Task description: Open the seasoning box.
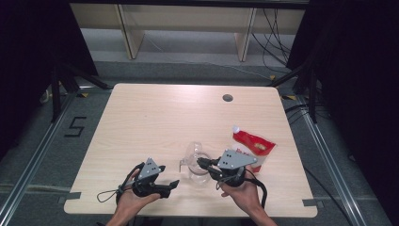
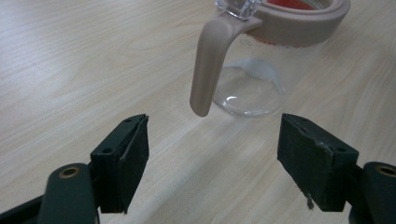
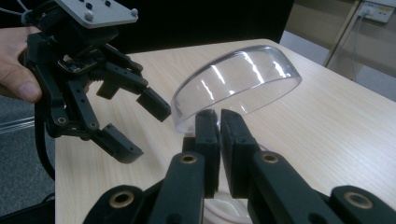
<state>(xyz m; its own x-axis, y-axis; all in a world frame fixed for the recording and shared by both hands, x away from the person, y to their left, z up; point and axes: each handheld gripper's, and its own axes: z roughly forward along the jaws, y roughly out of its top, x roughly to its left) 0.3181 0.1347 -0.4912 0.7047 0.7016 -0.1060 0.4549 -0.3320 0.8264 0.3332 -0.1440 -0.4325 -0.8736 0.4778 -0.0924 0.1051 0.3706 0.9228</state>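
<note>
A clear jug (image 1: pixel 198 173) with a beige rim and handle (image 2: pixel 210 65) stands at the front middle of the table. Its clear domed lid (image 3: pixel 238 79) is tipped up over the rim. My right gripper (image 1: pixel 202 163) reaches in from the right, and its jaws (image 3: pixel 219 122) are shut on the lid's lower edge. My left gripper (image 1: pixel 168 176) rests to the left of the jug, open with nothing between its jaws. In the left gripper view, the left gripper (image 2: pixel 212 140) faces the handle from a short way off. It also appears in the right gripper view (image 3: pixel 140 126), held by a hand.
A red and white snack bag (image 1: pixel 253 145) lies just right of the jug, behind my right gripper. The wooden table (image 1: pixel 155 117) has a round cable hole (image 1: pixel 227 98) at the back right. Shelving legs and cables stand on the floor beyond.
</note>
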